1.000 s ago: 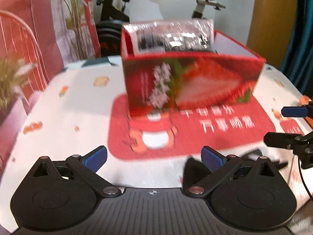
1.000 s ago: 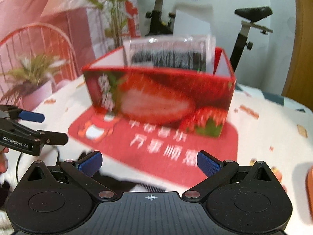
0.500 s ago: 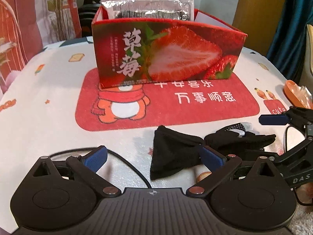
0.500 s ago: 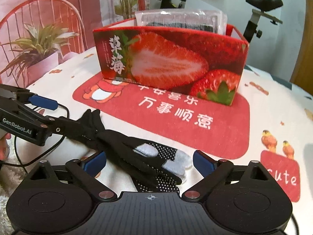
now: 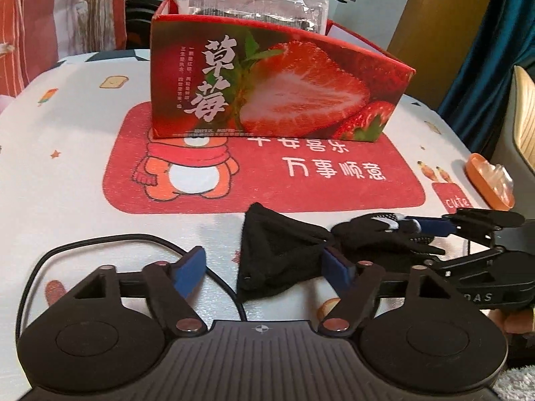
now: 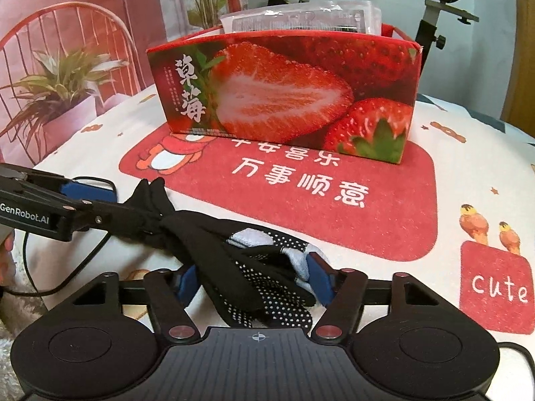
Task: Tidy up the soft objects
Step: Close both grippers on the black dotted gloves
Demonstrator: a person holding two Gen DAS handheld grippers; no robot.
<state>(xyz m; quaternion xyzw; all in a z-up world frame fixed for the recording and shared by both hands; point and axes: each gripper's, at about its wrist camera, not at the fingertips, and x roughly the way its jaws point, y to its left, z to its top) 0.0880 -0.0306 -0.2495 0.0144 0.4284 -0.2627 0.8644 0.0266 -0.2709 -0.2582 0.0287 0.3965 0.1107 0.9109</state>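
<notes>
Low in the centre of both views, on the white printed surface (image 5: 67, 167), lies a bundle of soft black items: a black cloth piece (image 5: 274, 254), folded to a rough triangle, and just right of it a black glove (image 5: 378, 234) w/ white dotted grip and pale grey fingertips. In the right wrist view the glove (image 6: 267, 270) fills the lower middle, dotted palm up, and its dark cuff end runs toward mid-left of frame.

Behind, in the upper centre, stands a red strawberry box (image 5: 277, 80) on a red mat (image 5: 267, 180) w/ a bear print and white characters. A clear plastic packet (image 5: 250, 6) sticks up out of the box. A black cable (image 5: 100, 244) loops across the lower left of the left wrist view, between the gripper and the cloth. An orange dish (image 5: 488, 180) sits at the right edge; exercise bike and plants in the bkgd.

Left gripper (image 5: 264, 267): blue pads well apart, jaws wide, right pad touching the cloth's edge, nothing held. In the right wrist view it (image 6: 97, 207) reaches in from mid-left, tip at the glove's cuff end.

Right gripper (image 6: 255, 280): pads either side of the glove's fingers, approx. touching the fabric, but a firm clamp can't be told. In the left wrist view it (image 5: 431, 237) comes in from the right edge, blue pad at the glove's fingertips.
</notes>
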